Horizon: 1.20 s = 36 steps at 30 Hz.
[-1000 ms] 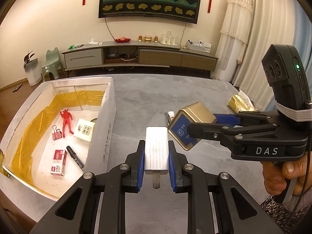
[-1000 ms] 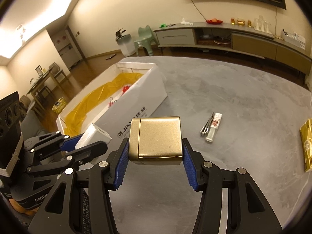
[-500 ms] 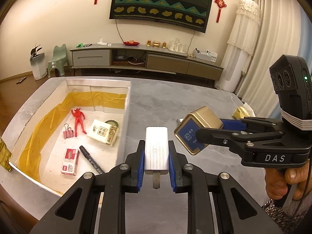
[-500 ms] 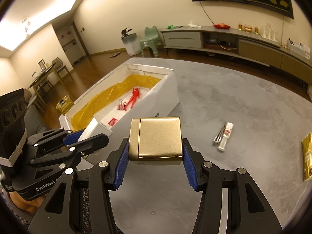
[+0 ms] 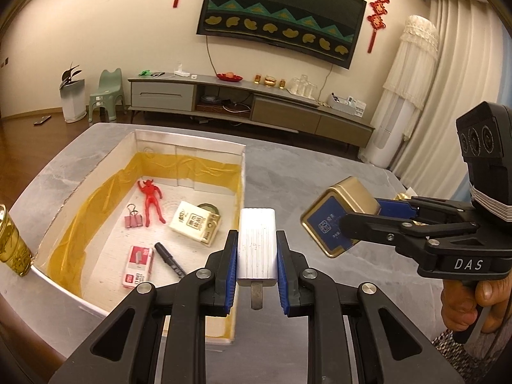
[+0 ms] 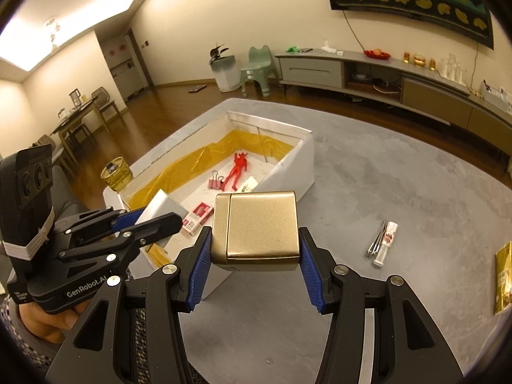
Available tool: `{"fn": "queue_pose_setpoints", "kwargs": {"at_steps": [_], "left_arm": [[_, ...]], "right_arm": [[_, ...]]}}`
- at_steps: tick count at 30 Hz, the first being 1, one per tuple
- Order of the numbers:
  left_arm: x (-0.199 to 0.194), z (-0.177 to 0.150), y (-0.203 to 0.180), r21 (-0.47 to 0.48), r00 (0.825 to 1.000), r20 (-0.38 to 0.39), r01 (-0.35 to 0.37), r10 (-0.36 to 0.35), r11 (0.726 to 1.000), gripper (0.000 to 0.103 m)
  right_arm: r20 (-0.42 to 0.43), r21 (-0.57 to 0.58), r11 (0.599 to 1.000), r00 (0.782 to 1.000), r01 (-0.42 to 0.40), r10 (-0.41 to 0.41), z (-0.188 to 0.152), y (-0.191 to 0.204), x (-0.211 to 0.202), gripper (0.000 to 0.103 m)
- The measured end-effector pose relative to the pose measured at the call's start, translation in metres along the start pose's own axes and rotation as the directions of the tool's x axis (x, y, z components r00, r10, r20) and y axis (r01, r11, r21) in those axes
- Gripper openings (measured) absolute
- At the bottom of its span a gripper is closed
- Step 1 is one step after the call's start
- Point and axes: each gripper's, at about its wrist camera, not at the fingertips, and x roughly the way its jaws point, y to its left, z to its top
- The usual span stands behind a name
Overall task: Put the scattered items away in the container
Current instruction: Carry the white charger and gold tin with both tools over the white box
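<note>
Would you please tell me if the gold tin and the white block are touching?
Apart. The left wrist view shows bare grey table between the white block in the left claw and the gold tin in the right claw.

I count two tools, my left tool [image 5: 257,283] and my right tool [image 6: 256,275]. Each grips one item: one white block [image 5: 257,248], one gold tin [image 6: 259,227]. In the one box [image 5: 188,147] at centre left lie six things, perhaps. Two small items [image 6: 384,238] lie on the counter [image 6: 384,176] at right.
</note>
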Motion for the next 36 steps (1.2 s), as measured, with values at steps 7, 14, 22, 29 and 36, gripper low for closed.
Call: {"fn": "queue_pose_setpoints", "kwargs": {"at_steps": [7, 14, 22, 29, 36], "left_arm": [[-0.003, 0.0, 0.023, -0.035, 1.0, 0.003, 0.003, -0.003, 0.999, 0.022], [-0.007, 0.005, 0.047, -0.069, 1.0, 0.02, 0.011, -0.009, 0.998, 0.022], [0.003, 0.009, 0.072, -0.093, 1.0, 0.014, 0.011, -0.01, 0.996, 0.022], [0.015, 0.011, 0.09, -0.109, 1.0, -0.001, 0.006, -0.006, 0.994, 0.022], [0.019, 0.014, 0.108, -0.09, 1.0, -0.019, -0.006, 0.005, 0.996, 0.022]], "right_arm": [[-0.005, -0.009, 1.0, 1.0, 0.002, -0.002, 0.01, 0.012, 0.007, 0.054], [-0.016, -0.027, 1.0, 1.0, -0.009, 0.008, 0.017, 0.028, 0.016, 0.054], [-0.027, -0.024, 0.999, 0.999, -0.027, 0.027, 0.025, 0.035, 0.026, 0.054], [-0.041, -0.029, 0.999, 0.999, -0.025, 0.024, 0.04, 0.032, 0.039, 0.054], [-0.057, -0.068, 0.997, 0.998, -0.021, 0.017, 0.062, 0.042, 0.055, 0.054]]}}
